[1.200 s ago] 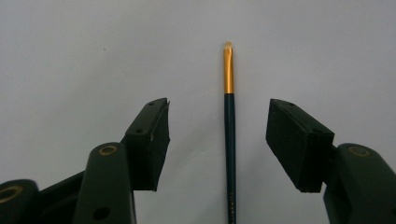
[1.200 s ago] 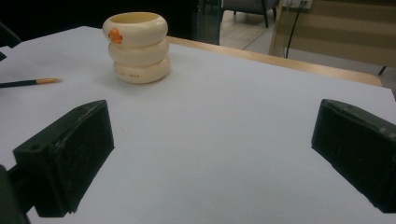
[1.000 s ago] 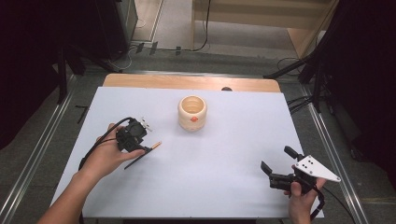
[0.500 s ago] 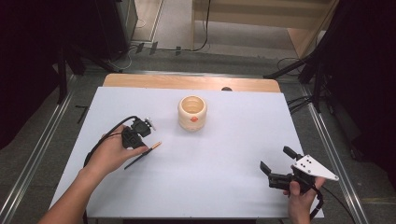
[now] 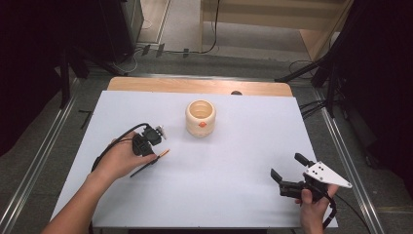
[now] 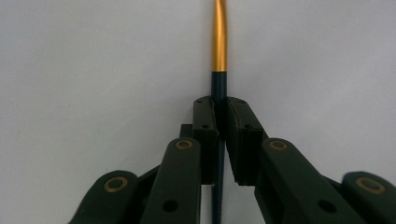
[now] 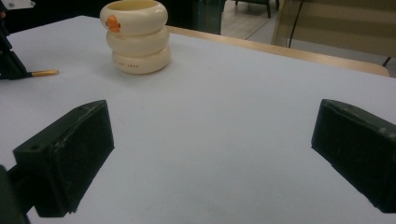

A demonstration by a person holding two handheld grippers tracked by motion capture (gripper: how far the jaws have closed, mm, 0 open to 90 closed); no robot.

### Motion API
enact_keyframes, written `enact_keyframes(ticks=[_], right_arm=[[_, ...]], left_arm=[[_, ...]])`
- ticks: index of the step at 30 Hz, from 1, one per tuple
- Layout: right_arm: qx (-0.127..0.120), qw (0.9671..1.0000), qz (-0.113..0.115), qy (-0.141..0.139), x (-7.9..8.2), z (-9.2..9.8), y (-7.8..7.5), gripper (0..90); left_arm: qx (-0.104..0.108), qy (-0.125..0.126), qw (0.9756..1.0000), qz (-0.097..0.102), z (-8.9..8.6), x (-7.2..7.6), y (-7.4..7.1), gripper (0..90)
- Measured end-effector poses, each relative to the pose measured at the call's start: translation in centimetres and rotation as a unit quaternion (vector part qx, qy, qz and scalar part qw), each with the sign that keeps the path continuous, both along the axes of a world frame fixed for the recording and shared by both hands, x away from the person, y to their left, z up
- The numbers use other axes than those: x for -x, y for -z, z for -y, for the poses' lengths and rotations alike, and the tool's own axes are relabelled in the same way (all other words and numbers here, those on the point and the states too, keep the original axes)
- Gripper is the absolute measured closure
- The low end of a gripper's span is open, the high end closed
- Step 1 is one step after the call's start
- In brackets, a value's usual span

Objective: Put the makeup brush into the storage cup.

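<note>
A thin pen with a dark shaft and a gold-orange tip (image 5: 163,153) lies on the white table at the left. My left gripper (image 5: 152,146) points down at it. In the left gripper view the jaws have just been closing, and the left gripper (image 6: 221,105) is now shut on the pen (image 6: 219,42), pads pressed to the dark shaft just behind the gold tip. My right gripper (image 5: 286,166) rests near the front right edge, and the right gripper (image 7: 212,140) stands open with nothing between its jaws. The pen's tip (image 7: 44,73) also shows at the far left of the right gripper view.
A cream ribbed cup (image 5: 200,118) with an orange mark stands upright at the table's middle back; the cup (image 7: 137,35) also shows ahead of the right gripper. The white table (image 5: 234,165) ends in a wooden strip at the back. Metal rails flank both sides.
The left hand has shifted slightly right and down over the pen, and its jaws have come together on the shaft. The right hand has kept still.
</note>
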State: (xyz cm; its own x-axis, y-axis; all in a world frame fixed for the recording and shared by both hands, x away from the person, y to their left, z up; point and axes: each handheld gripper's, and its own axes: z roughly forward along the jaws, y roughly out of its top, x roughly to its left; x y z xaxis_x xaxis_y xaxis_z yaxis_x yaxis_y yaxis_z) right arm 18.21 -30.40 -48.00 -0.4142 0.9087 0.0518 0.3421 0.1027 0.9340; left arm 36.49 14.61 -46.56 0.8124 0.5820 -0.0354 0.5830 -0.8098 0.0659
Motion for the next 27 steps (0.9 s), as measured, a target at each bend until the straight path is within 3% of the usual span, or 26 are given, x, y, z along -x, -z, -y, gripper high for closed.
enact_keyframes(ticks=[5,15,19,22,27], right_arm=[[0.002,1.0000,-0.002,-0.001,0.0,-0.1,0.0,0.0],[0.004,1.0000,-0.005,-0.004,-0.1,-0.3,0.1,0.0],[0.002,1.0000,-0.008,-0.005,-0.1,-0.4,0.1,0.0],[-0.003,0.9999,-0.008,-0.007,-0.2,-0.5,0.1,0.0],[-0.007,0.9999,-0.007,-0.010,-0.2,-0.6,0.0,0.0]], left_arm=[[-0.014,0.006,0.9999,0.005,0.4,0.2,0.0,84.2],[-0.009,0.001,1.0000,0.002,0.3,0.1,0.0,84.9],[0.009,-0.003,1.0000,0.003,-0.1,0.1,-0.2,85.1],[0.037,-0.011,0.9992,0.009,-0.6,0.0,-0.9,85.2],[0.077,-0.015,0.9964,0.030,-0.9,0.2,-2.1,85.2]])
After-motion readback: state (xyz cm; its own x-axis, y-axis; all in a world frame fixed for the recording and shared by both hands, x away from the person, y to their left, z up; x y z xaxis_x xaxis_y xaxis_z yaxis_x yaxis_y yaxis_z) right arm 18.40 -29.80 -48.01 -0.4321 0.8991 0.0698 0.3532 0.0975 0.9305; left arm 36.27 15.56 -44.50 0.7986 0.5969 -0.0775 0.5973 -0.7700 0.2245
